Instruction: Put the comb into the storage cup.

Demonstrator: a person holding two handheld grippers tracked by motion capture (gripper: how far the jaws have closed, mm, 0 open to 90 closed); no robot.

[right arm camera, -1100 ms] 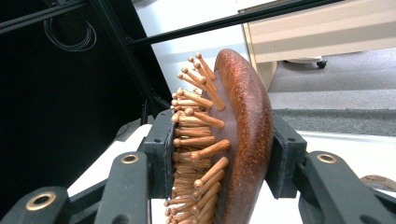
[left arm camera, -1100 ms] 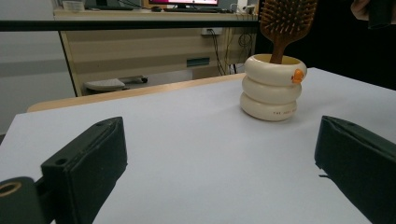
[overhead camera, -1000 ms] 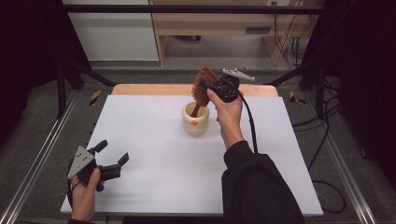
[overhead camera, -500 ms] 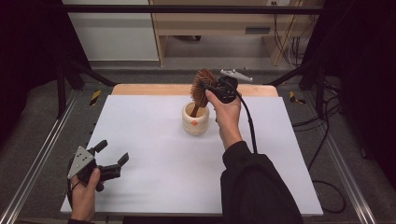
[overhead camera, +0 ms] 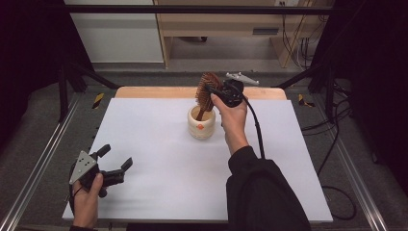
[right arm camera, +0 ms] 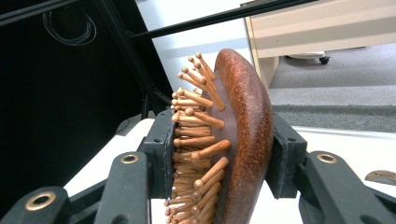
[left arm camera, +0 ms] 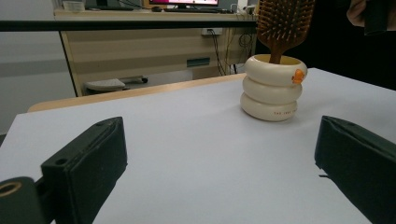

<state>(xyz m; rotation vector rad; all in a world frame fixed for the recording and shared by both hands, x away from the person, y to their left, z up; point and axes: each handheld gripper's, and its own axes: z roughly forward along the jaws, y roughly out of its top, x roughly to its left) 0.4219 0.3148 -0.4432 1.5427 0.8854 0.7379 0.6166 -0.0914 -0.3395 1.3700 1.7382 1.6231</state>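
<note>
A brown wooden hairbrush (overhead camera: pixel 208 91) stands handle-down in a cream ringed cup (overhead camera: pixel 201 123) near the table's far middle. My right gripper (overhead camera: pixel 214 90) is shut on the brush head, one jaw against the bristles and one against the wooden back (right arm camera: pixel 247 135). The cup (left arm camera: pixel 272 88) has a small orange mark on its side, and the hairbrush (left arm camera: pixel 282 23) rises from it. My left gripper (overhead camera: pixel 114 160) rests low at the near left corner, open with nothing between its jaws, far from the cup.
The white table top (overhead camera: pixel 159 159) has a wooden strip along its far edge. Black frame bars and cables stand around it. A grey plate (overhead camera: pixel 242 77) lies past the far edge. A wooden desk stands beyond the table.
</note>
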